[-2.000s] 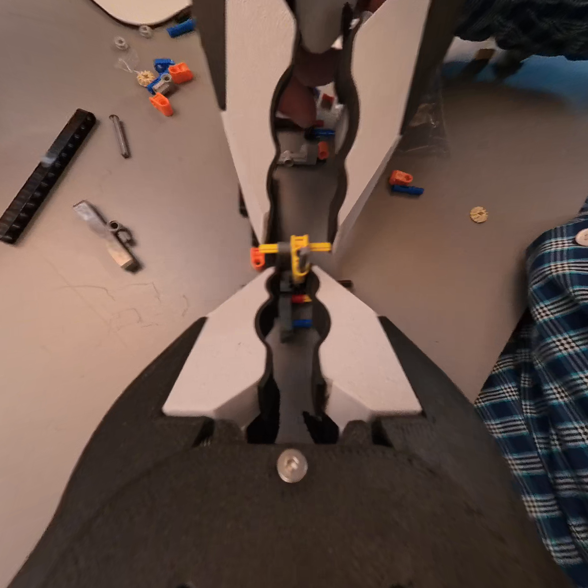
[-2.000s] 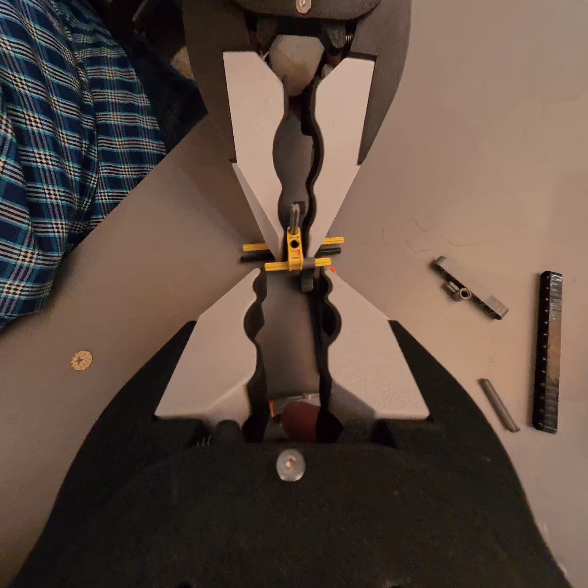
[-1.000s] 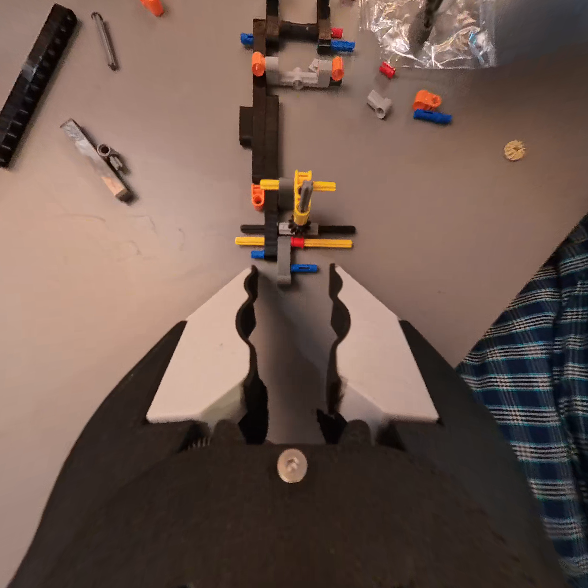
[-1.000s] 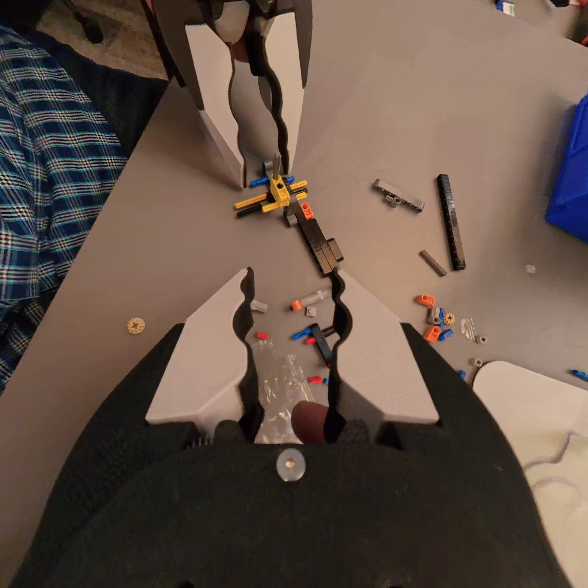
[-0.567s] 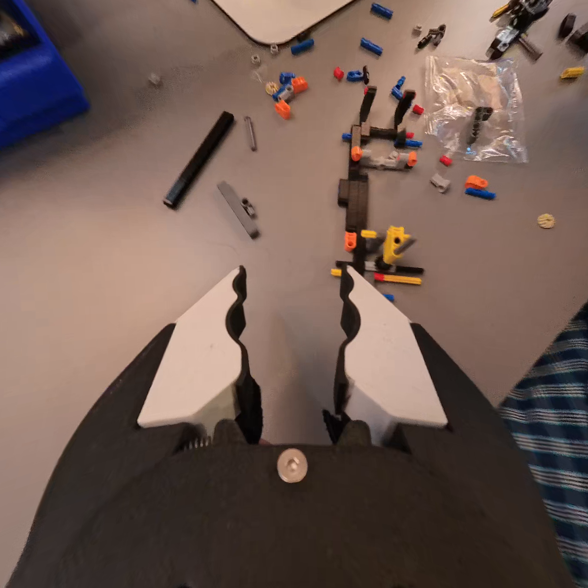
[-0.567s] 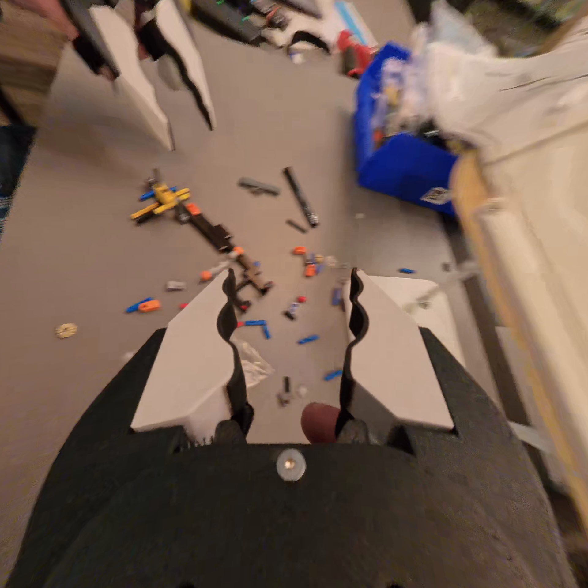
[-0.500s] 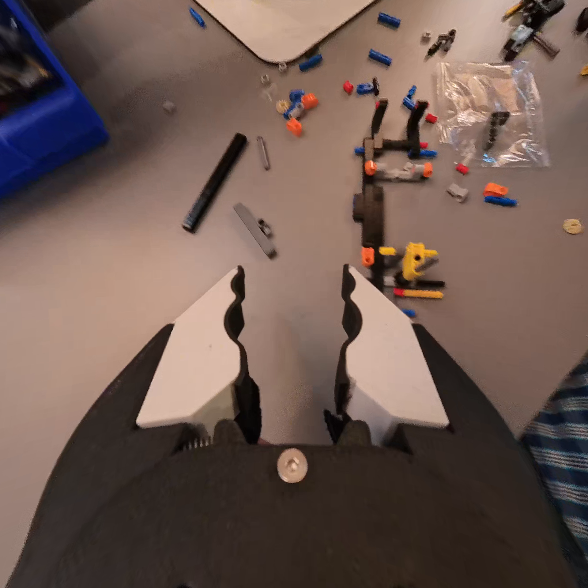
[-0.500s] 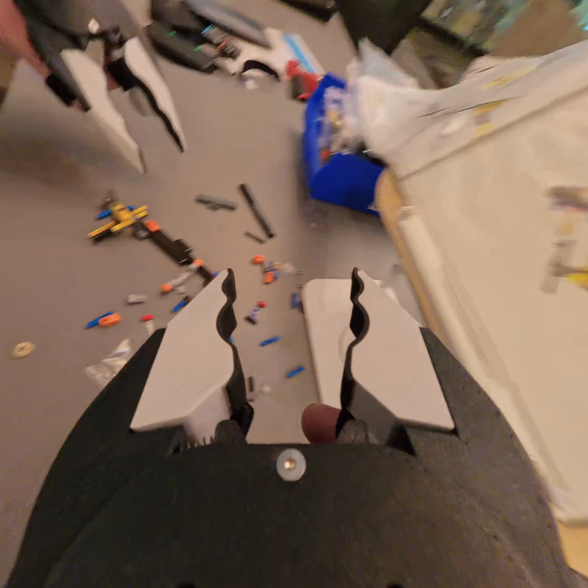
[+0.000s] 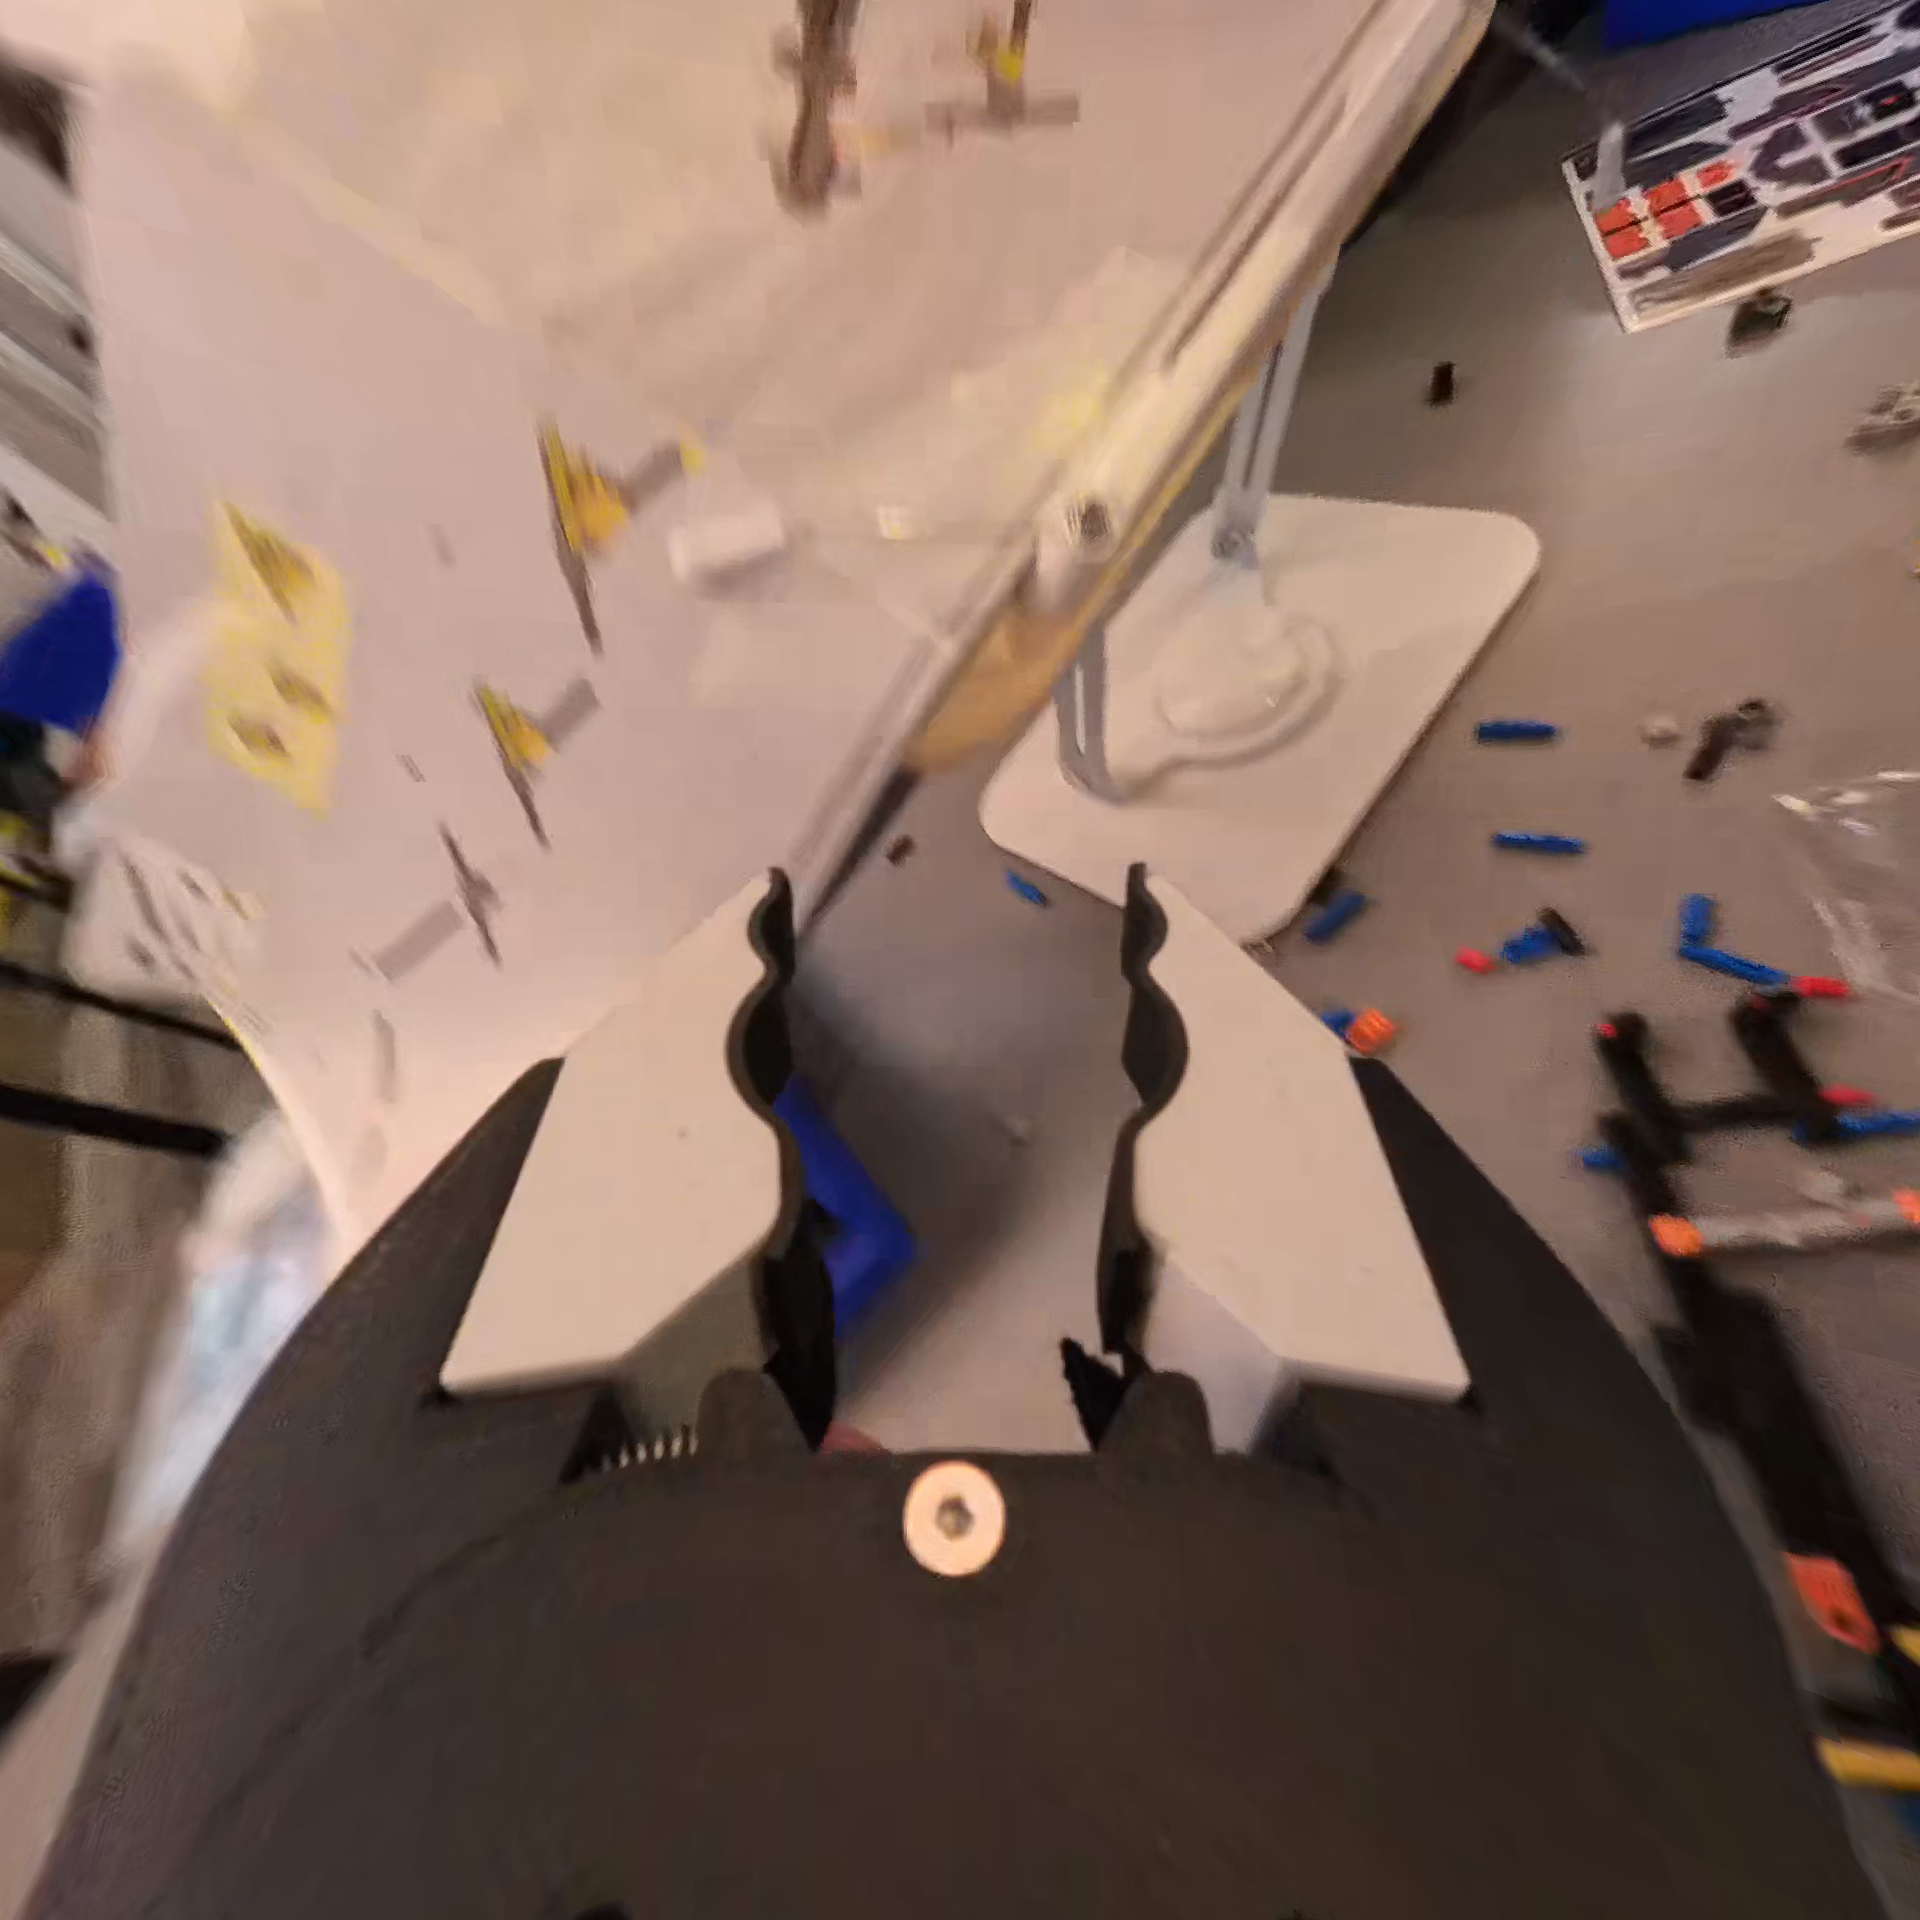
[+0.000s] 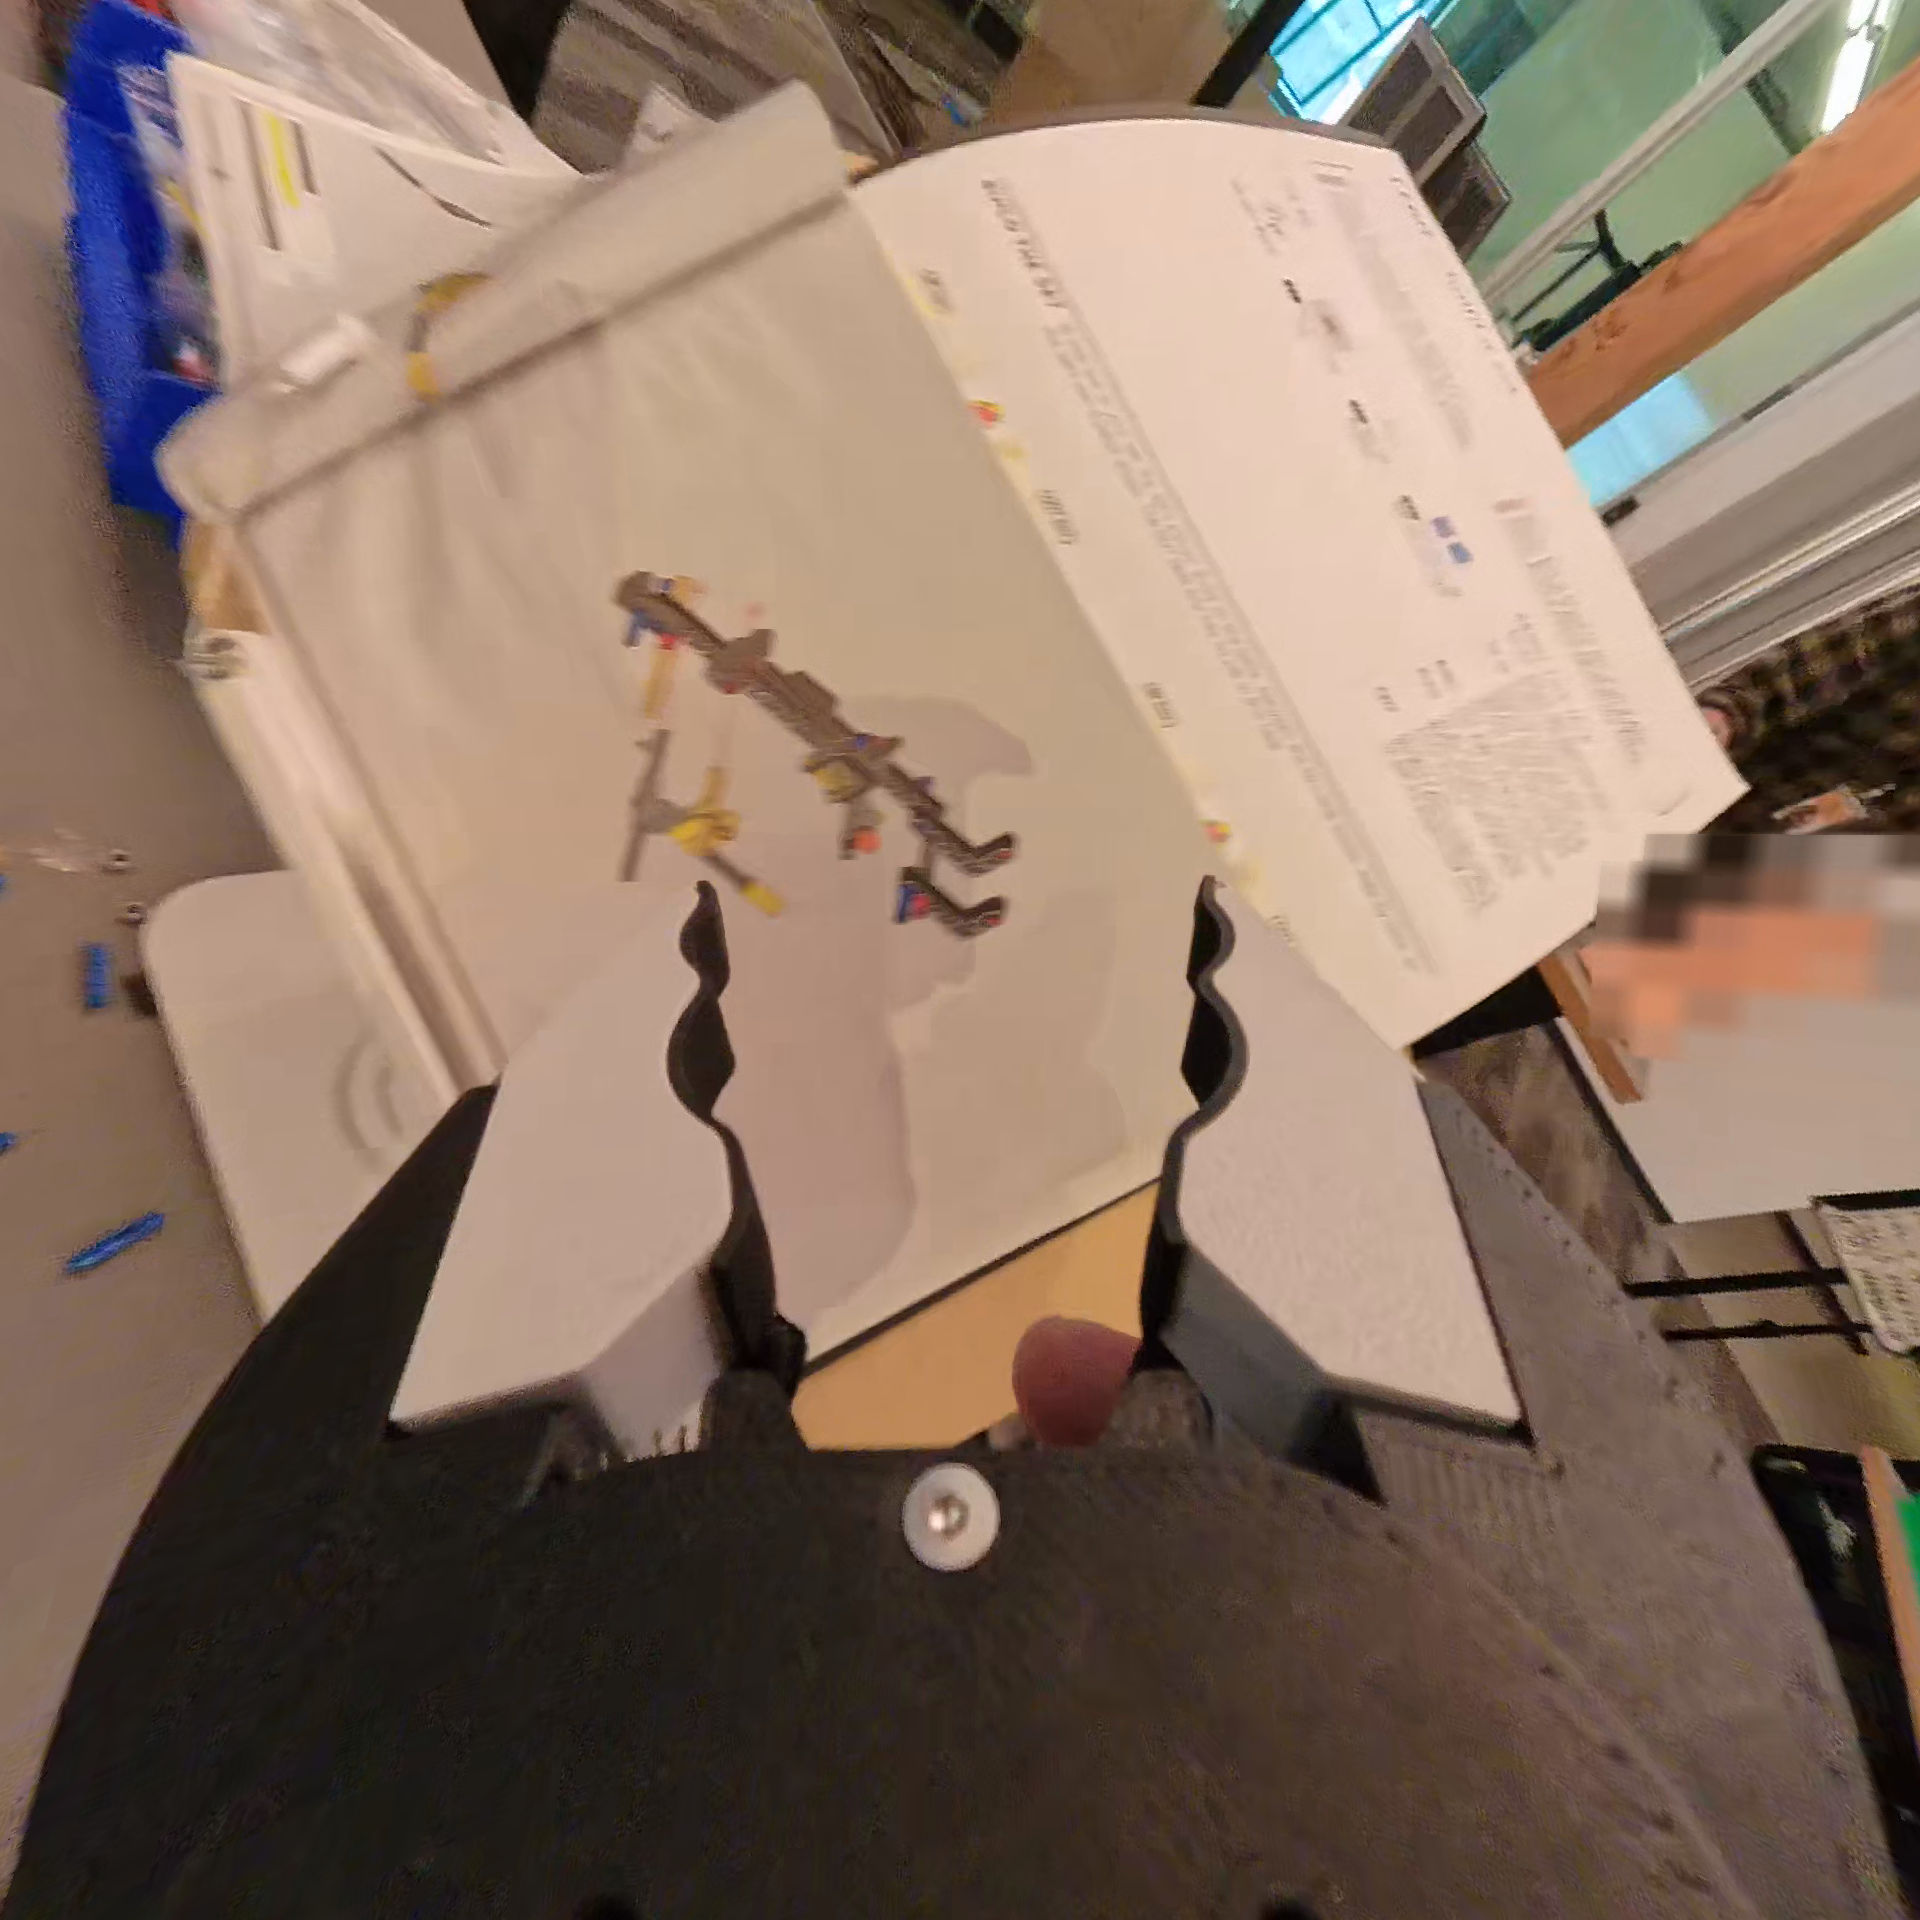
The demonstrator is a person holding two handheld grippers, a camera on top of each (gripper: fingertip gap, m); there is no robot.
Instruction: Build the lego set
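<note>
My left gripper [image 9: 951,888] is open and empty, raised above the grey table and facing the instruction pages [image 9: 447,436] on their stand. The black lego assembly [image 9: 1714,1153] lies on the table at the right edge of the left wrist view, with orange and blue pieces on it. My right gripper [image 10: 954,894] is open and empty, held right in front of the open instruction booklet [image 10: 790,644], which shows a drawing of the long black assembly. The lego assembly does not show in the right wrist view.
The stand's white base plate [image 9: 1309,665] rests on the table, and it also shows in the right wrist view [image 10: 260,1039]. Loose blue, red and orange pieces [image 9: 1538,842] lie scattered near it. A blue bin [image 10: 114,260] stands behind the booklet. A clear plastic bag [image 9: 1860,883] is at the right. The gap from one gripper's tips to the other's is roughly 30 cm.
Both grippers let go of the yellow-and-black lego assembly, opened, and pulled back from it. Both then swung up and away from the table to face the instruction booklet.
</note>
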